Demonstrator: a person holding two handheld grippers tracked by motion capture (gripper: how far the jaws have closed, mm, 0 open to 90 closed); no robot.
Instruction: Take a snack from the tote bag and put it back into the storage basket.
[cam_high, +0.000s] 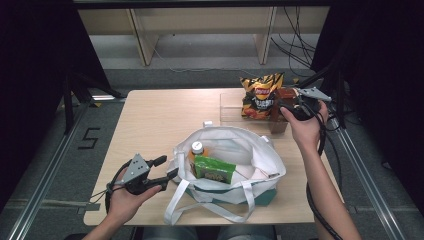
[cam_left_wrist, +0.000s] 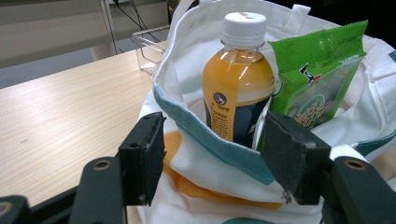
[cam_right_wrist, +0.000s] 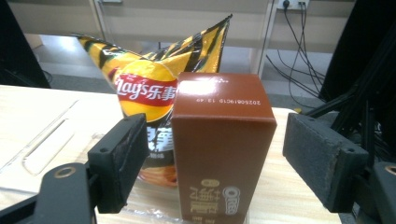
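A white tote bag (cam_high: 262, 159) stands open at the table's front middle. Inside it are an orange juice bottle (cam_high: 197, 149) with a white cap and a green snack packet (cam_high: 214, 168). My left gripper (cam_high: 167, 167) is open at the bag's left side. In the left gripper view the jaws (cam_left_wrist: 215, 144) straddle the teal-lined bag rim (cam_left_wrist: 219, 142), with the bottle (cam_left_wrist: 238, 74) and green packet (cam_left_wrist: 317, 70) just behind. At the far right my right gripper (cam_high: 287, 106) is open, its jaws (cam_right_wrist: 217, 144) on either side of an upright brown cookie box (cam_right_wrist: 219, 149), not touching it.
A yellow and black chips bag (cam_high: 260, 95) stands beside the brown box (cam_high: 284, 94) in a clear plastic tray (cam_high: 230, 107). The wooden table (cam_high: 160, 115) has bare room at the left and back. Cables hang behind the table.
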